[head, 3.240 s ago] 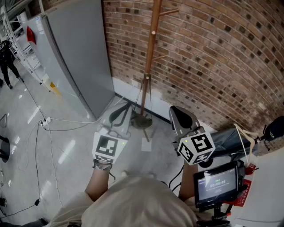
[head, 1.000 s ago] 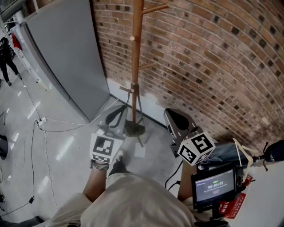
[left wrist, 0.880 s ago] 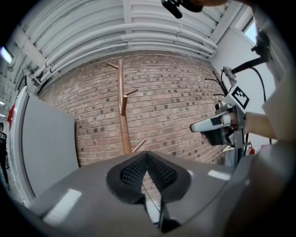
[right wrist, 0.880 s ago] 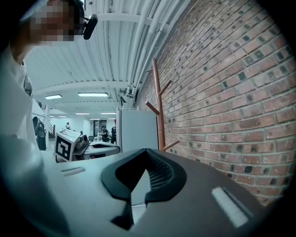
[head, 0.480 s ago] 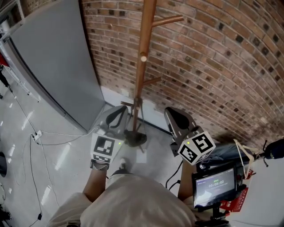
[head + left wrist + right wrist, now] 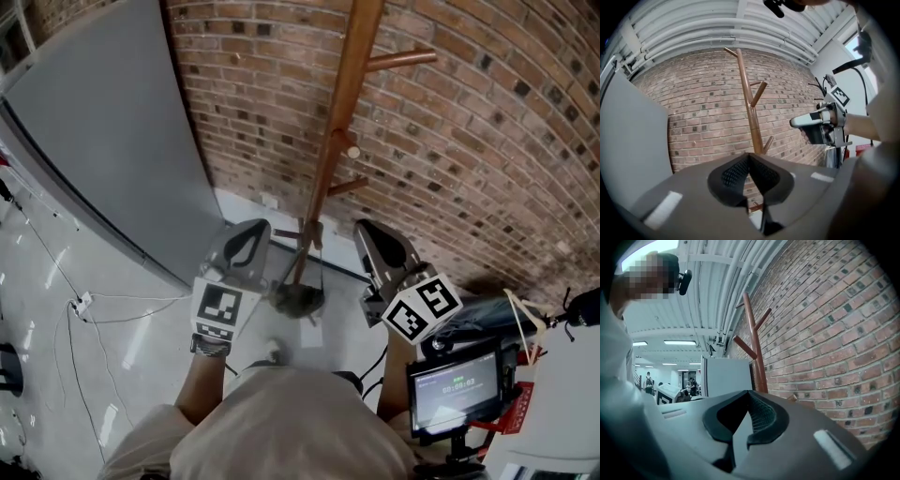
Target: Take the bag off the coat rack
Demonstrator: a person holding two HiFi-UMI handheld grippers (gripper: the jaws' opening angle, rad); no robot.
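While both pairs of jaws stand pressed together with nothing between them, the left gripper [image 6: 247, 240] and the right gripper [image 6: 380, 242] hang either side of the coat rack [image 6: 339, 131], near its lower pole but not touching it. Bag: none shows on the rack. The left gripper view takes in the pole up to its top, and every peg [image 6: 758, 91] there is bare. A dark bundle [image 6: 478, 314] with a pale strap [image 6: 521, 319] lies at the person's right, well apart from the rack; whether that is the bag cannot be told. Risks, as judged: closed jaws cannot take a strap, so a reach made like this would only push at things. A knock on the slim pole could rock or tip the rack, since its round base [image 6: 298, 300] looks small and sits on a glossy floor [image 6: 112, 356]. A strap dragged sideways could also catch on an upturned peg. Materials: the rack is smooth reddish-brown wood, a round pole with angled, round-ended pegs. The brick wall [image 6: 487, 141] is rough, with pale mortar. The grey panel [image 6: 103, 131] is flat and matt. The jaw pads [image 6: 736, 171] are dark with a fine mesh texture.
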